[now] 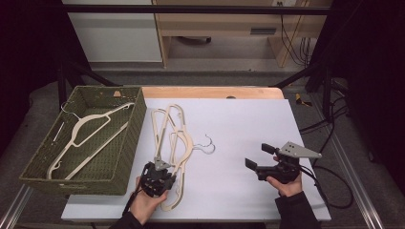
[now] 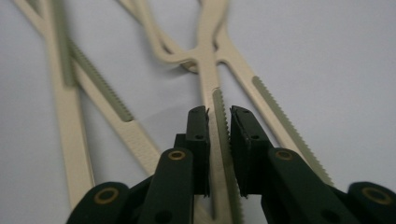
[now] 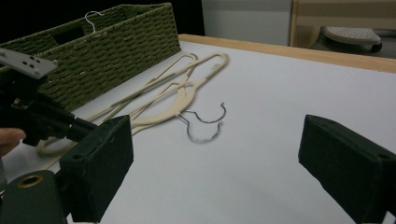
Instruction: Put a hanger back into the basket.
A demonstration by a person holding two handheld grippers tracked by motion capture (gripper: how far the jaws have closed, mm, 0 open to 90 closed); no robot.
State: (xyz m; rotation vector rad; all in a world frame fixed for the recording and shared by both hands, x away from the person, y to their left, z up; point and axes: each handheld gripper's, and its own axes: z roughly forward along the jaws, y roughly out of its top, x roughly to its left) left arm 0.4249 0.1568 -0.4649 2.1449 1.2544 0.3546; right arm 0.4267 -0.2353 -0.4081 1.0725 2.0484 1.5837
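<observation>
Down at the near edge of the table (image 1: 248, 119), the left gripper (image 1: 156, 177) is low over the cream hangers (image 1: 174, 138), held in the person's left hand (image 1: 145, 202). In the left gripper view its two black jaws sit either side of one hanger arm (image 2: 219, 135), the ribbed grey strip running up between the pads; there is a thin gap on each side, so I can't tell if they are pressing it yet. More cream arms (image 2: 65, 107) cross the white surface just beyond.

Over on the right, the right gripper (image 1: 260, 156) hovers above bare tabletop, well apart from the hangers, gripped by the right hand (image 1: 288, 183). Its jaws stand wide open with nothing between them, as the right gripper view shows.

Moving farther out, the hangers lie in an overlapping pile on the white sheet, their wire hooks (image 1: 206, 144) pointing toward the table's middle. Just beside them on the left stands the green woven basket (image 1: 126, 148), and inside it lies another hanger (image 1: 83, 136), slanted across the bottom.
</observation>
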